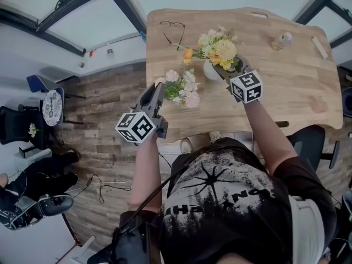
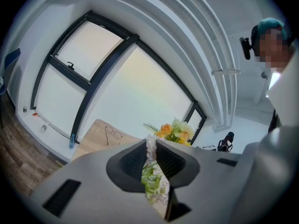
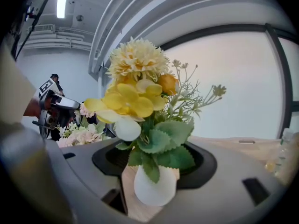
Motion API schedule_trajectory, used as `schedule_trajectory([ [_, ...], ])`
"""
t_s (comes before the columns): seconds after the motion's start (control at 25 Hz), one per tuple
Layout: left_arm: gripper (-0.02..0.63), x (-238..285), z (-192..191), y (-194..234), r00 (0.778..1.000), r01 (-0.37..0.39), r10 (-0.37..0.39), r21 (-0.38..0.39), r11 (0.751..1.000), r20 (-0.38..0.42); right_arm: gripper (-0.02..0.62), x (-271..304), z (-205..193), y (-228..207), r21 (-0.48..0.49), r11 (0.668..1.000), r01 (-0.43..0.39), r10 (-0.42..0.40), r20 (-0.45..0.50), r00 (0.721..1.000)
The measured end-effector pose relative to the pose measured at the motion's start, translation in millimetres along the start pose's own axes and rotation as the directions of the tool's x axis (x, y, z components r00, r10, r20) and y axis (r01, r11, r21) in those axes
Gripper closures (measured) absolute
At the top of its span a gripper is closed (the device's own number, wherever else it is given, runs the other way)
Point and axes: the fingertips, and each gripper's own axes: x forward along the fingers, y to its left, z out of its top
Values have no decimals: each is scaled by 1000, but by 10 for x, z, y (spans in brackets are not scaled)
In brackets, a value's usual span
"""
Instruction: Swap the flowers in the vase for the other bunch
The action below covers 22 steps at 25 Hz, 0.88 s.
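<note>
**Yellow bunch in vase, pink bunch gripped**

Yellow bunch (image 1: 219,49) stands upright in white vase (image 1: 210,70) mid-table. Right gripper (image 1: 230,70) is level with the vase, jaws wide apart; vase and lower leaves sit between them, pads not pressing. Left gripper (image 2: 152,158) is pinched nearly closed on the stems of the pink bunch (image 1: 183,88), held above the near table edge, just left of the vase. Table (image 1: 286,87) is pale wood; glasses (image 1: 173,31) and small bottle (image 1: 281,40) lie at the far side. Plank floor (image 1: 110,103), big windows (image 1: 82,15) beyond.
</note>
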Motion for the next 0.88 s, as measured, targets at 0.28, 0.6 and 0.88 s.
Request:
schedule_trajectory([
  [0.28,537,-22,12,-11,1000,16,-16,3,1000,-4,327,-96,-64,25,29,1000,13,-13,-8,1000],
  [0.6,537,-53,51,-29,999,50,-50,22,999,-12,328,-280,-76,99,64,997,44,-44,7,999],
  [0.88,537,-109,136,-105,997,82,-80,106,991,-23,330,-530,-16,196,83,992,94,-98,36,995],
])
